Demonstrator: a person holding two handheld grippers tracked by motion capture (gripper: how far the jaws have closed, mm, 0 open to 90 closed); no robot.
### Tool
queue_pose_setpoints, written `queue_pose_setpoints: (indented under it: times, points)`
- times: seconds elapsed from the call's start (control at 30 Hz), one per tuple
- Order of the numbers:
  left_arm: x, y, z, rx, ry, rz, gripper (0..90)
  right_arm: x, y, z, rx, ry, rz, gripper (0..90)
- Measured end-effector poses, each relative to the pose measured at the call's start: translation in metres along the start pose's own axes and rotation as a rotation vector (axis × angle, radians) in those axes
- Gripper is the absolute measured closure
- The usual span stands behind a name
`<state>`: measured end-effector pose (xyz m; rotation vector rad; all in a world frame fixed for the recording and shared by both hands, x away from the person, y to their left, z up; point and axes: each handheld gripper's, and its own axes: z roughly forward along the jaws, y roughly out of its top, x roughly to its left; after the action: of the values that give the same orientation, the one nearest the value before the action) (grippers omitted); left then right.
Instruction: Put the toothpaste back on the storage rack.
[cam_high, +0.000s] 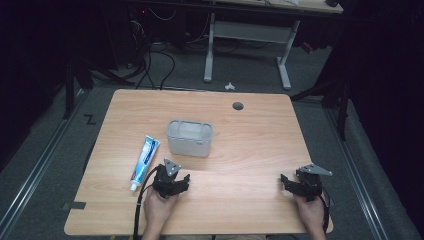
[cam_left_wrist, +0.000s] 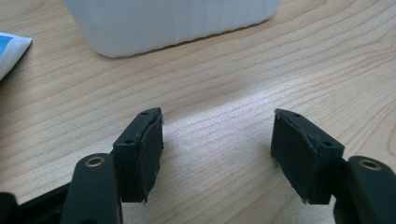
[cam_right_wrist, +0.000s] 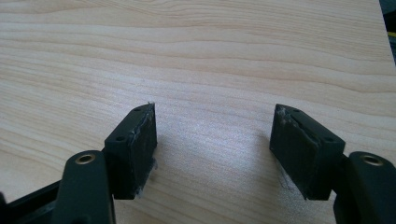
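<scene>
Table (cam_high: 250, 150): one tub (cam_high: 189, 137), one tube (cam_high: 145, 161), two tools

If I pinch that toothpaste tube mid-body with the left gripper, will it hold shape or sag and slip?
The toothpaste tube lies flat left of the white container, so it probably won't roll. Its soft-looking body would likely dent and droop at both ends. The glossy skin may slide; the open left gripper might hold better near the cap.

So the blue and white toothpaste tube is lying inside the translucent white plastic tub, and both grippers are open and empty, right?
Not quite. In the high view the blue and white toothpaste tube lies on the wooden table, beside the translucent white plastic tub, not inside it. The left gripper and right gripper are indeed open and empty.
</scene>
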<state>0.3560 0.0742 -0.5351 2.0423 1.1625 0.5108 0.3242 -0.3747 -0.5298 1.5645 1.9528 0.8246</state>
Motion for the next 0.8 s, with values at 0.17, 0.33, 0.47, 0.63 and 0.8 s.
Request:
queue_pose_setpoints:
  times: [0.17, 0.33, 0.47, 0.63, 0.8]
  points:
    - [-0.0001, -0.0001, -0.0001, 0.000, 0.001, -0.001, 34.7, 0.0000, 0.0000, 0.0000, 0.000, 0.000, 0.000, 32.0]
    - [-0.0004, -0.0002, -0.0004, 0.002, 0.002, -0.001, 34.5, -0.0001, 0.0000, -0.0001, 0.000, 0.001, 0.002, 31.9]
    - [-0.0006, -0.0002, -0.0004, 0.003, 0.000, -0.002, 33.7, -0.0002, 0.0000, 0.0000, 0.000, 0.000, 0.001, 31.9]
    - [-0.0004, -0.0001, -0.0003, 0.002, -0.003, -0.009, 33.2, 0.0000, 0.0000, -0.0001, 0.000, 0.000, 0.002, 32.0]
    - [-0.0021, 0.0006, 0.0000, 0.007, 0.008, -0.016, 32.9, -0.0001, 0.0001, 0.0000, 0.000, -0.001, 0.002, 32.0]
